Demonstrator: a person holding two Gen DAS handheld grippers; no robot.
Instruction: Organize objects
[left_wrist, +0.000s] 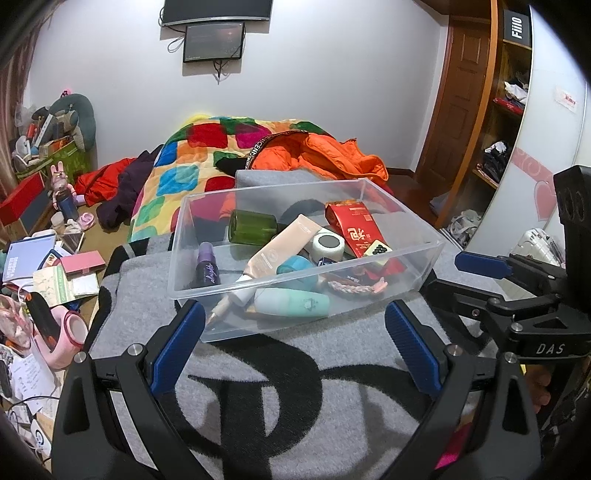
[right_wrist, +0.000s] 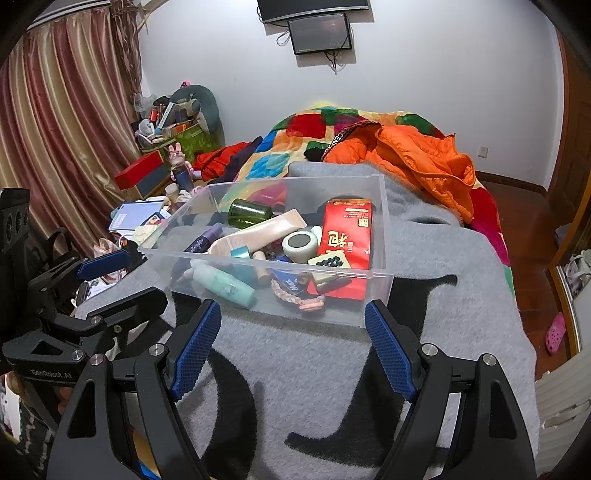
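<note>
Grey blanket (left_wrist: 332, 369) with large black lettering covers the near end of the bed, and both grippers hover just above it, angled down toward a clear plastic bin (left_wrist: 207, 258). The left gripper (left_wrist: 295, 325) has its blue-padded jaws spread wide with nothing between them; the bin's near wall sits just beyond the fingertips. The right gripper (right_wrist: 293, 325) stands the same way, jaws wide and empty, a little short of the bin's near edge (right_wrist: 384, 275). Each gripper shows at the side of the other's view, near the bin but not touching it.

The bin rests on the blanket and holds a loose jumble. Nearest lies a mint-green bottle (left_wrist: 295, 304) on its side, with a pink braided band (left_wrist: 354, 288) to its right. A purple bottle (left_wrist: 208, 267) leans at the left wall. In the middle a long beige tube (left_wrist: 284, 245) lies slantwise across a teal roll (left_wrist: 295, 267), beside a white round jar with a dark top (left_wrist: 327, 243). A red packet (left_wrist: 351, 225) with gold characters stands tilted on the right side, a small tile with black dots (left_wrist: 376, 247) against it. A dark green jar (left_wrist: 253, 227) lies on its side at the far end.

Beyond the bin lie an orange puffer jacket (left_wrist: 332, 155) and a patchwork quilt (left_wrist: 192, 162). On the floor to the left sit books, boxes and a pink rabbit figure (left_wrist: 59, 181). Two dark screens (left_wrist: 214, 40) hang on the far white wall.
</note>
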